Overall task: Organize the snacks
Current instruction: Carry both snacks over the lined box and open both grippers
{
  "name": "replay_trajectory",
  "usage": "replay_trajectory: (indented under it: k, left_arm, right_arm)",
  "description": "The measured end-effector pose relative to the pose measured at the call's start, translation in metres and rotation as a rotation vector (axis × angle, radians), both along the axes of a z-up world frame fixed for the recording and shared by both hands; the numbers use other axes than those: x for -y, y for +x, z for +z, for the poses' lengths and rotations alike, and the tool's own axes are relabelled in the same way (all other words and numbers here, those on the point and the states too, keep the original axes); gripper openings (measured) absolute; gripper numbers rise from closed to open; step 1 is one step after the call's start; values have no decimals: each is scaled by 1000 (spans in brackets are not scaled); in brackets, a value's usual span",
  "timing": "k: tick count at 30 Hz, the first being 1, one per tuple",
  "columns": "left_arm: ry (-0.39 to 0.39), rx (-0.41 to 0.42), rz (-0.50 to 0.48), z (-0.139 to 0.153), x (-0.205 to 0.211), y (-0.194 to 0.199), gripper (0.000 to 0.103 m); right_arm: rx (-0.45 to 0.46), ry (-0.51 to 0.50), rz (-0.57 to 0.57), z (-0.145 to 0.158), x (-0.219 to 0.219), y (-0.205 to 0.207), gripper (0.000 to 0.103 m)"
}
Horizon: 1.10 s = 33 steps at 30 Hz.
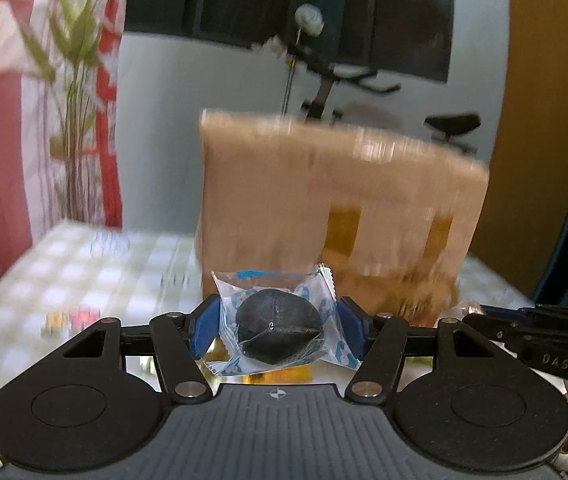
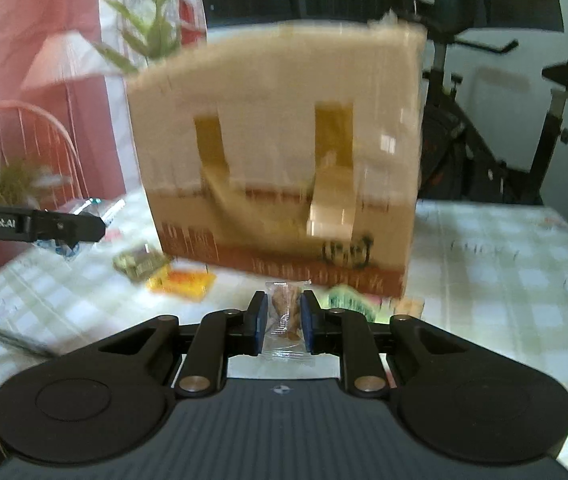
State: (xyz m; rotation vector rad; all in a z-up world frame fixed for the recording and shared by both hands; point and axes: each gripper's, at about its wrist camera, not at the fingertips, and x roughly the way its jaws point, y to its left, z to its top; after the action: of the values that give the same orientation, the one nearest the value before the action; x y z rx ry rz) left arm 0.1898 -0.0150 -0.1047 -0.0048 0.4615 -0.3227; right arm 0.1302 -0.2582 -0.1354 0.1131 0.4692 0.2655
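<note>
In the left wrist view my left gripper (image 1: 278, 326) is shut on a clear, blue-printed packet holding a dark round snack (image 1: 278, 330), lifted above the table. Behind it stands a tall cardboard box (image 1: 336, 200) with tape strips. The right wrist view has my right gripper (image 2: 283, 322) shut on a small clear packet with a brown snack (image 2: 285, 310), close in front of the same cardboard box (image 2: 280, 152). The right gripper's black body (image 1: 540, 336) shows at the left view's right edge. The left gripper (image 2: 84, 226) reaches in from the right view's left edge.
A checked tablecloth (image 2: 504, 260) covers the table. Loose snack packets lie by the box base: an orange one (image 2: 182, 282), a green-grey one (image 2: 140, 264) and a green one (image 2: 346, 302). A plant (image 1: 72, 92), a red curtain and an exercise bike (image 2: 524, 140) stand behind.
</note>
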Motion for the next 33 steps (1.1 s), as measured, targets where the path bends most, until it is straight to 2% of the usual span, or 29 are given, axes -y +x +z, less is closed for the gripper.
replay_trajectory:
  k: [8, 11, 14, 19, 23, 26, 27, 29, 33]
  left_arm:
    - [-51, 144, -69, 73, 24, 34, 66]
    - [-57, 157, -91, 93, 41, 58, 66]
    - [-35, 165, -84, 100, 58, 88, 66]
    - [-2, 117, -73, 96, 74, 133, 66]
    - [8, 69, -97, 82, 80, 156, 73]
    - [39, 63, -71, 75, 78, 163, 79]
    - [40, 63, -63, 74, 75, 163, 80]
    - [28, 60, -59, 74, 67, 161, 82]
    - [17, 47, -45, 83, 44, 146, 82]
  right_arm:
    - [201, 42, 25, 88, 8, 22, 19]
    - [240, 32, 25, 115, 11, 42, 19]
    - [255, -5, 2, 132, 13, 69, 19]
    - [167, 33, -69, 136, 30, 119, 19]
    - [109, 22, -98, 125, 36, 139, 20]
    - [91, 28, -110, 118, 37, 140, 25]
    - [88, 33, -108, 117, 38, 139, 30]
    - [89, 34, -105, 116, 40, 136, 34]
    - [97, 34, -104, 119, 43, 128, 35]
